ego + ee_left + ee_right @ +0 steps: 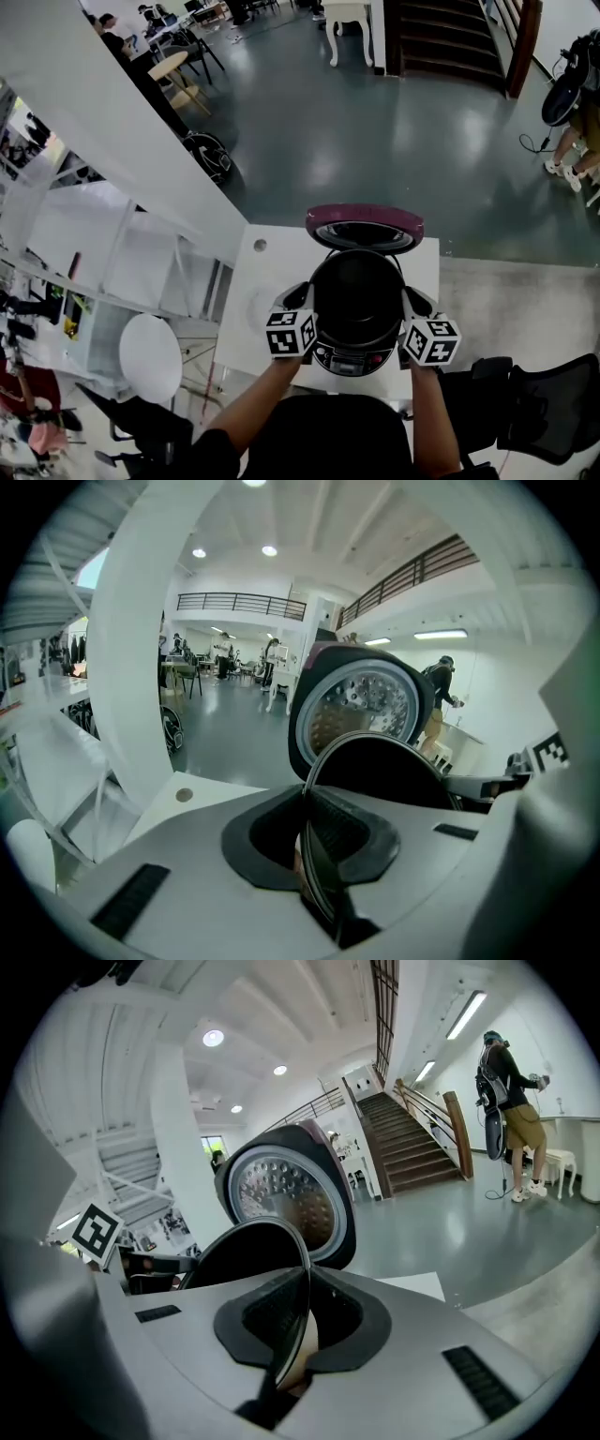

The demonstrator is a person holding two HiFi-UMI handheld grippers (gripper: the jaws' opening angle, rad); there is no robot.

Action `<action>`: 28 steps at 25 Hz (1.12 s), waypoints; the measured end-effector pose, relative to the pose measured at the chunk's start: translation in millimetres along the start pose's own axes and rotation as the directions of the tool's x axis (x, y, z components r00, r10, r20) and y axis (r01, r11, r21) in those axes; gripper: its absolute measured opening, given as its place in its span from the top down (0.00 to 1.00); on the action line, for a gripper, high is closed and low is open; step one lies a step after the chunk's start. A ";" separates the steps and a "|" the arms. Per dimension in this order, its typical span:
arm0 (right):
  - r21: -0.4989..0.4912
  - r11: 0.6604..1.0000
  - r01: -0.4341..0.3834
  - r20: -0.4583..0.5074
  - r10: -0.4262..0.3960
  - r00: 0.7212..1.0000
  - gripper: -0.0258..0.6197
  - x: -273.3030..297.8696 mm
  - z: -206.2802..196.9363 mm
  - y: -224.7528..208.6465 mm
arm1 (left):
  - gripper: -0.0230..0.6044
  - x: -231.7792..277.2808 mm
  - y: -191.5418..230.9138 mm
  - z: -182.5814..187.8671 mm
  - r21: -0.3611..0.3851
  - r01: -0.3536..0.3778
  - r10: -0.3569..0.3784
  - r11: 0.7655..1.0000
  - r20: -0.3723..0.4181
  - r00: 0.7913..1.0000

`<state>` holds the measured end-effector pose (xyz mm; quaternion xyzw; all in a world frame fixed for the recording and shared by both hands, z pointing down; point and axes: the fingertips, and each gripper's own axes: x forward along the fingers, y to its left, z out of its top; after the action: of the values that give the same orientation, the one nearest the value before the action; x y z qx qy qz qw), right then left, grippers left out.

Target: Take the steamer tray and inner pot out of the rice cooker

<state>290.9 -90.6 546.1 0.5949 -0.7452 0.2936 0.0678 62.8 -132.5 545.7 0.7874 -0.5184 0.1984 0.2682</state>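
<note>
The left gripper [300,297] and right gripper [416,302] were each pinched nearly shut on opposite rims of the inner pot [357,284], above the rice cooker [354,357] at the table's [270,267] near edge. Lifting evenly should keep it level.

Large open-plan workspace hall: glossy grey floor [375,141], a dark staircase [441,37], a railed mezzanine [234,602] under recessed ceiling lights [269,550], desks with chairs [183,56] at the far end, a white column [178,1147], a black office chair [544,403] by a white table [272,272]
</note>
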 end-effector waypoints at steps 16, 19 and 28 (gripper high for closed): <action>-0.123 0.984 -0.132 0.019 0.135 0.991 0.94 14.6 31.4 103.8 | 0.92 -73.8 74.5 14.5 -0.141 -0.083 0.099 0.987 0.112 0.989; -0.140 0.979 -0.148 0.022 0.152 0.988 0.94 26.2 35.5 133.2 | 0.92 -85.6 102.0 22.1 -0.161 -0.084 0.106 0.983 0.131 0.986; -0.169 0.970 -0.176 0.010 0.180 0.984 0.94 71.3 27.5 227.8 | 0.92 -116.0 200.0 33.3 -0.185 -0.092 0.120 0.979 0.146 0.982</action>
<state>66.5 -137.9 474.4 0.5214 -0.8184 0.2274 0.0812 -165.1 -134.8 494.7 0.7448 -0.5948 0.1030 0.2845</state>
